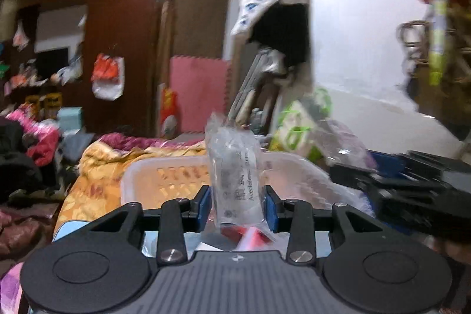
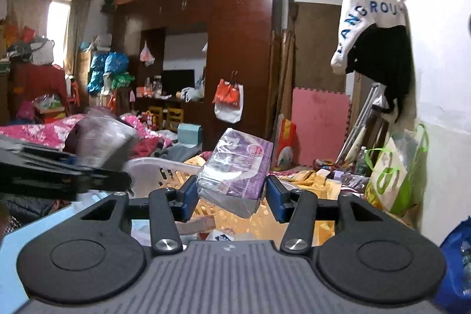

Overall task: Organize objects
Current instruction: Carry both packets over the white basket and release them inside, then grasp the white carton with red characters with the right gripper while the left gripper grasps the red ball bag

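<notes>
Clear plastic is filling the gap of the left gripper (image 1: 238,205): a small transparent packet (image 1: 234,175) with printed lettering is standing upright between the blue pads (image 1: 205,203), which are sitting narrowly apart and touching it on both sides, so the jaws are gripping it. The packet is hanging above a white plastic basket (image 1: 164,167) with slotted walls, which is resting on a yellow patterned quilt (image 1: 97,164) spread over a bed. Red and white items (image 1: 250,236) are showing just below the packet, too blurred to name.

Across the scene, the right gripper (image 2: 232,200) is holding a purple pack wrapped in clear film (image 2: 235,169). Its blue pads (image 2: 278,202) are pressing on the lower sides of the pack, which is tilting with its top leaning to the right; the jaws are only partly open, closed against the pack. It too is hovering over the white basket (image 2: 153,169), whose rim is showing just behind and to the left.

Each camera is catching the other gripper as a dark, blurred shape at the edge: the right one (image 1: 412,196) at the right of the left wrist view, the left one (image 2: 59,175) at the left of the right wrist view.

Behind, a dark red wardrobe (image 2: 235,49) is standing against the far wall, a pink foam mat (image 2: 319,125) is leaning by a brown door (image 2: 318,43), and a white cloth with blue letters (image 2: 368,16) is hanging over something black on the right wall. A green and white bag (image 2: 394,172) is sitting below it.
</notes>
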